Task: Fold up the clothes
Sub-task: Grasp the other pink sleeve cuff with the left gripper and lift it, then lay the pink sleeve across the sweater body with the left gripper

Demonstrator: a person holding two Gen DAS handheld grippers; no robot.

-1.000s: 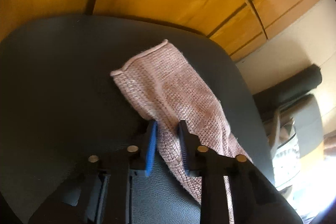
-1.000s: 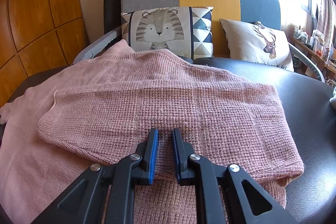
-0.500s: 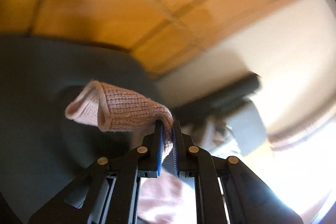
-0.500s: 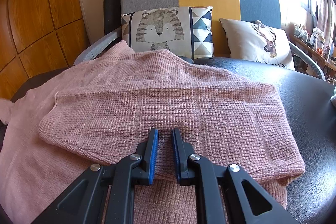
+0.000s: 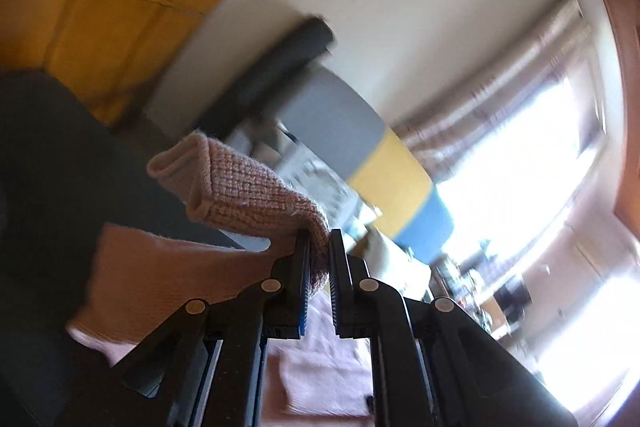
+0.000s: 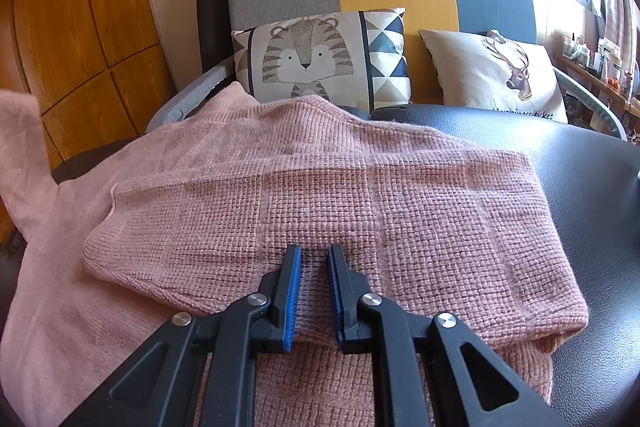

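The left gripper point(image 5: 319, 247) is clamped on a pink knitted sleeve point(image 5: 248, 193), whose open cuff point(image 5: 176, 167) points toward ten o'clock. At six o'clock lies more pink knit. A blurred grey, yellow and blue sofa back point(image 5: 372, 155) runs toward four o'clock.

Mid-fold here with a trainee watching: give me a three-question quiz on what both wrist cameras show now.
1. True or false: the left gripper is shut on the pink knitted sweater's sleeve cuff.
2. Which cushion lies directly behind the pink knitted sweater: A) tiger-print cushion, B) deer-print cushion, C) neither?
3. Fill in: the right gripper rests on the sweater's folded ___ layer.

Key: 1 true; 2 A; 3 top.
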